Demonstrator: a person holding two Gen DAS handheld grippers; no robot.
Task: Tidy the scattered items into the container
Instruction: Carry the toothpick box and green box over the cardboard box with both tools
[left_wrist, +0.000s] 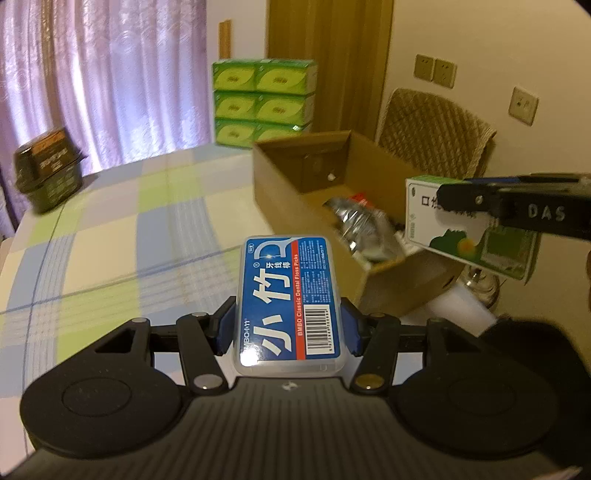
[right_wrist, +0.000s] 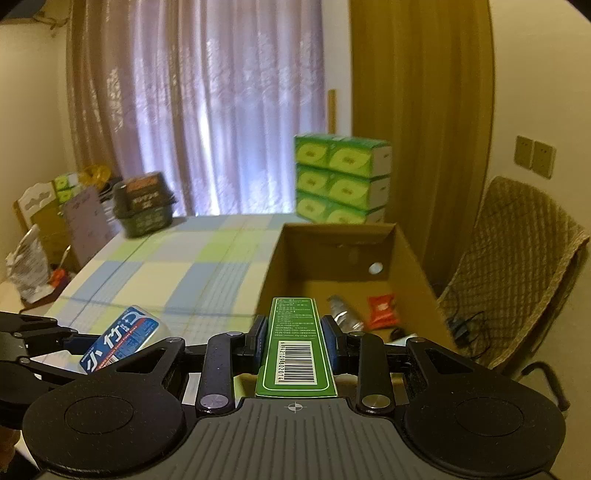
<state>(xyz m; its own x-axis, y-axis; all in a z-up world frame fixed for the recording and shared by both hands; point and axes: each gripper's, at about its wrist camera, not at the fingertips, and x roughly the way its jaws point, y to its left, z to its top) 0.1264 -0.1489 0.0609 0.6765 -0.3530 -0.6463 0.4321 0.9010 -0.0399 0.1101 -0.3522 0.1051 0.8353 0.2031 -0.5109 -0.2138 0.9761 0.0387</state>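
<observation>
My left gripper (left_wrist: 288, 325) is shut on a blue dental floss pick case (left_wrist: 288, 299), held above the checked tablecloth just left of the open cardboard box (left_wrist: 284, 188). That case (right_wrist: 122, 338) also shows at the lower left of the right wrist view. My right gripper (right_wrist: 294, 338) is shut on a green and white carton (right_wrist: 295, 347), held over the near end of the cardboard box (right_wrist: 280, 254). In the left wrist view the same carton (left_wrist: 469, 225) hangs at the right with the right gripper's fingers across it. A plastic bottle (left_wrist: 354, 218) and a red packet (right_wrist: 382, 310) lie in the box.
A dark green tub (left_wrist: 48, 170) stands at the table's far left edge. Stacked green tissue packs (left_wrist: 264, 99) sit behind the box. A wicker chair (right_wrist: 517, 266) stands to the right. Bags and boxes clutter the floor on the left (right_wrist: 44, 236).
</observation>
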